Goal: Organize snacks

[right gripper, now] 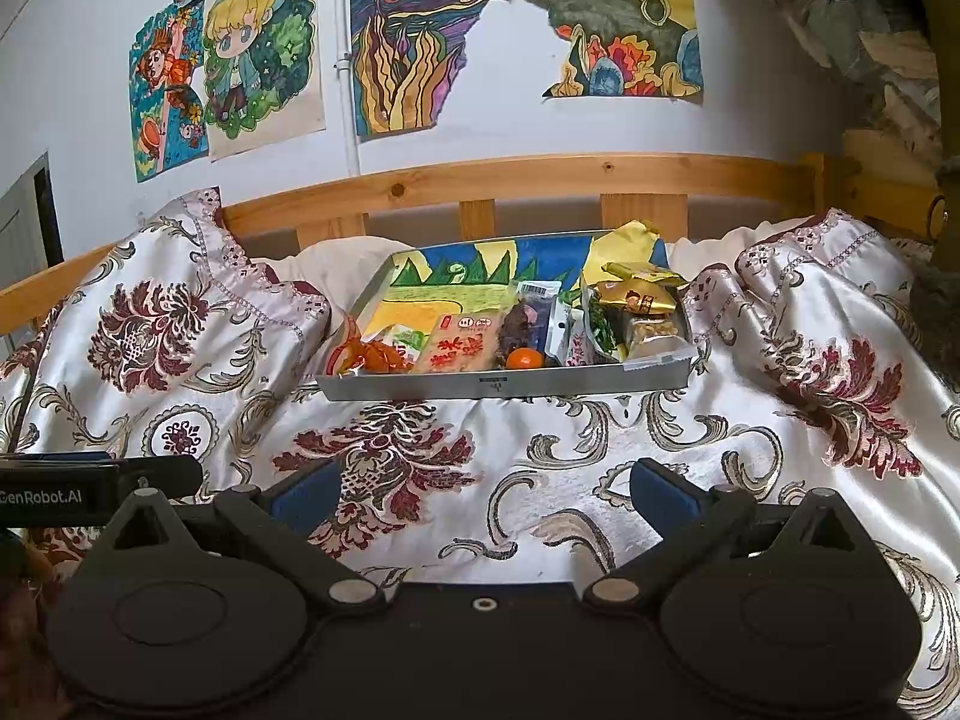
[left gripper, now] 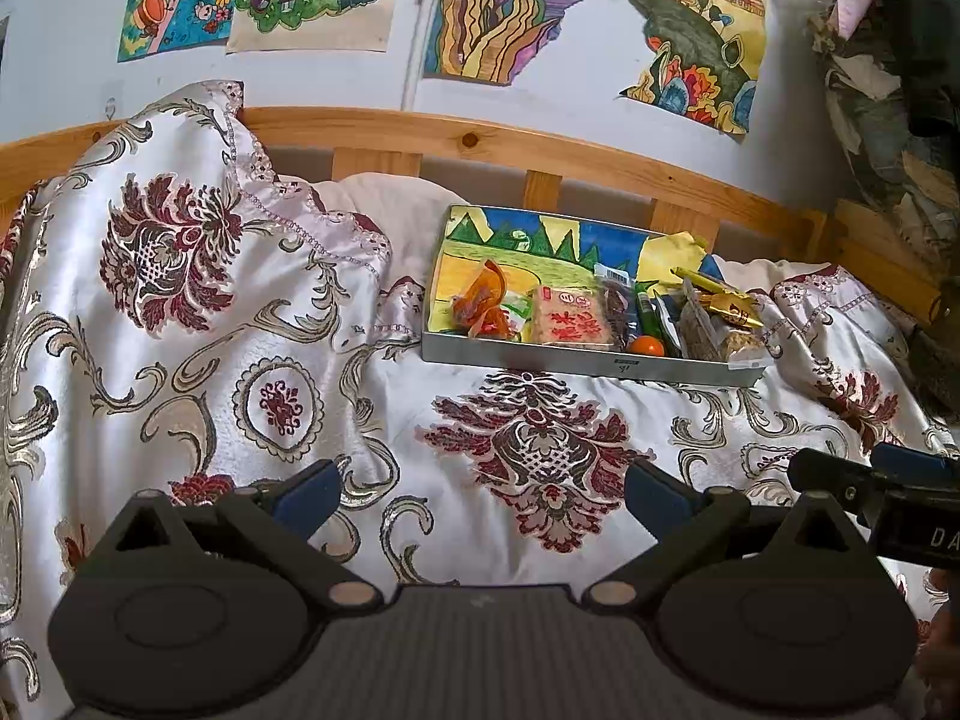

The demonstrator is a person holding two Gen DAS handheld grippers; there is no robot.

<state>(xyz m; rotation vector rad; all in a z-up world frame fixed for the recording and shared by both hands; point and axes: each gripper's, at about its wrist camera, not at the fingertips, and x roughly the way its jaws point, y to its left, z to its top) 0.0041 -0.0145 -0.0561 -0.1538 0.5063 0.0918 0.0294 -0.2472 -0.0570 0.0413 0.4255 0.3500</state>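
1. on the bed, over a white satin bedspread patterned in dark red and grey, a shallow metal tray is set near the wooden headboard rail; its floor is lined with a coloured drawing.
2. within the tray, along its near wall, snacks are laid from left to right in the right wrist view: an orange crinkled wrapper, a flat pink packet with red characters, a dark packet with a white label, and a small orange fruit touching the near wall.
3. at the tray's right end, several packets are heaped together, a gold one uppermost; the rest cannot be told apart.
4. left tool: held low over the bedspread, well short of the tray; blue-padded fingers set wide apart, nothing between them.
5. right tool: held beside the left one, likewise short of the tray; fingers spread apart, nothing gripped.
6. above the rail, coloured drawings are fixed to a pale wall.
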